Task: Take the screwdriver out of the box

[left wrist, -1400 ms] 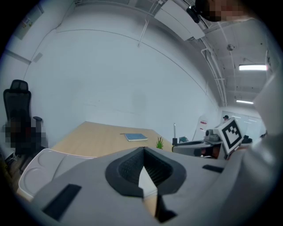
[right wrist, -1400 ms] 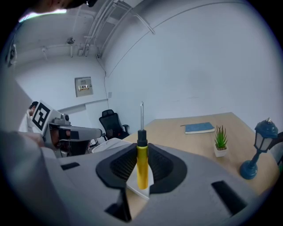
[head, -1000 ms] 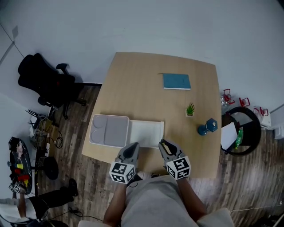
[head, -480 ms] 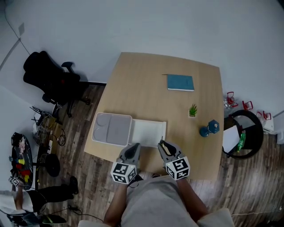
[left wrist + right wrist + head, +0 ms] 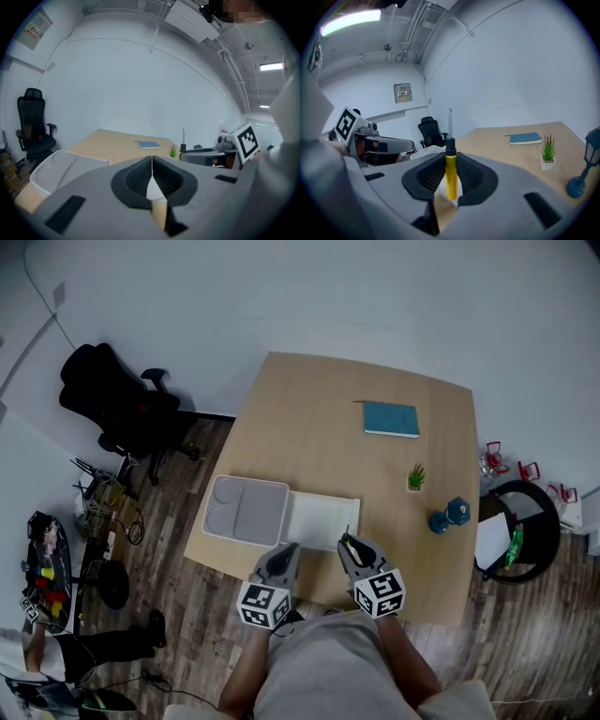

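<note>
While right tongs (image 5: pixel 352 549) clamp the yellow screwdriver (image 5: pixel 450 173) upright, left tongs (image 5: pixel 152 168) pressed together, empty.

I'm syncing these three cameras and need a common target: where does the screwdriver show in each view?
Head view: bottom centre, the screwdriver sits in the right tongs.
Left gripper view: right of centre, its thin shaft stands upright above the right tongs.
Right gripper view: dead centre, yellow handle gripped, shaft pointing up.
Shared landmark: the blue book, lying beyond it in every view.
</note>
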{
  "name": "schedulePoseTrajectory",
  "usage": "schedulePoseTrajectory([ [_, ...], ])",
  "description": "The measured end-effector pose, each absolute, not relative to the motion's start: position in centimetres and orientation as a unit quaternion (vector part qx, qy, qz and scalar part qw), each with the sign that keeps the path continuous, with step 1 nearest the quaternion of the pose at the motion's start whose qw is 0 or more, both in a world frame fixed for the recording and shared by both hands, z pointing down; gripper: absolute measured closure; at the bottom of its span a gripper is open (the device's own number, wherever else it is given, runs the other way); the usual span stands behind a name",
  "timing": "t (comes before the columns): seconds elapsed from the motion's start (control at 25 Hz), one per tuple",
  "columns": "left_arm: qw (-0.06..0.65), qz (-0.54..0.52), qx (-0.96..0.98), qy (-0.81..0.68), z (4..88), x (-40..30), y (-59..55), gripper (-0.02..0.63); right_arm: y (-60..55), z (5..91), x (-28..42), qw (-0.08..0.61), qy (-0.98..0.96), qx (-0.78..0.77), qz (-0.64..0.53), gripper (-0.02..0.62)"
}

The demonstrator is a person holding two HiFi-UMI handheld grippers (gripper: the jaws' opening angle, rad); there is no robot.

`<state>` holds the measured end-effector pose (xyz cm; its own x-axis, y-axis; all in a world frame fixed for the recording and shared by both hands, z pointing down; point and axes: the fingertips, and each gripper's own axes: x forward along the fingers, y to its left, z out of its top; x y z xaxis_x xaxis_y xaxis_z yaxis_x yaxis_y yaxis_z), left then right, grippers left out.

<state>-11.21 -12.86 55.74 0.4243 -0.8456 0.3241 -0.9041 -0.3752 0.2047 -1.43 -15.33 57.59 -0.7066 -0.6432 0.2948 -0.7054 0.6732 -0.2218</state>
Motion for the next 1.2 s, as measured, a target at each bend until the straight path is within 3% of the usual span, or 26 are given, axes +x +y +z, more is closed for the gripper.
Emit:
schedulePoseTrajectory([
  [1.2, 0.186, 0.077, 0.824, -0.529, 56.55, -11.26, -12.48, 0.600, -15.03, 58.10, -1.91, 0.106, -0.908, 0.370, 0.165, 0.517],
])
